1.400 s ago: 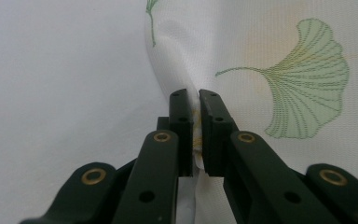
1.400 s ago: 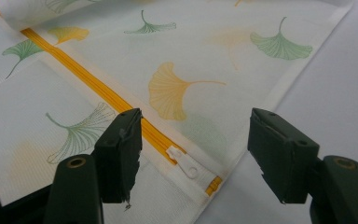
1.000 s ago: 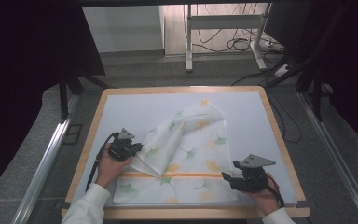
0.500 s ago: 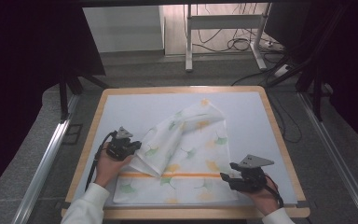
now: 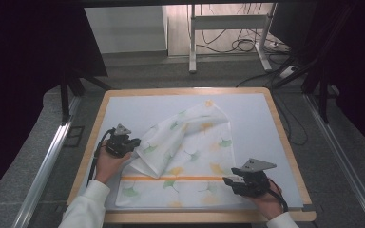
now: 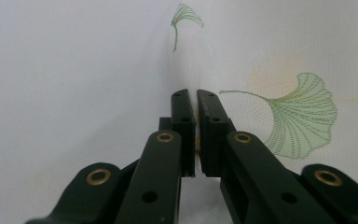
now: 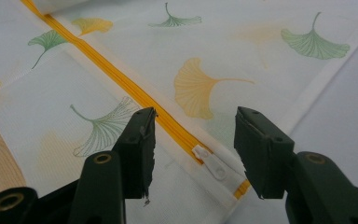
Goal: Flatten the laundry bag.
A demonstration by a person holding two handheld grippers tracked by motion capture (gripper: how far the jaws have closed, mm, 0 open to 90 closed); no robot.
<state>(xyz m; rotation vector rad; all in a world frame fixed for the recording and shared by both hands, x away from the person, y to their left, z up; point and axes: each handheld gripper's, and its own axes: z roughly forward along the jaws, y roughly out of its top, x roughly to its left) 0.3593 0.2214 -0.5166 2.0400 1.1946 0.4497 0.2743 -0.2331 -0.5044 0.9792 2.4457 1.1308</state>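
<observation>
At left, the left claw (image 5: 134,142) clenches the cloth's (image 5: 190,156) folded-over flap. Near right, the right claw (image 7: 193,140) gapes released around the white zipper pull (image 7: 209,163). Its orange zipper (image 5: 171,178) runs left-right across the counter (image 5: 285,142).

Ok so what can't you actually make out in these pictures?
- High view: the folded-over flap hides the cloth beneath it.
- Left gripper view: whether the left claw pinches fabric; its jaws are nearly closed and hide the gap.
- Right gripper view: the zipper runs off the top edge.
</observation>
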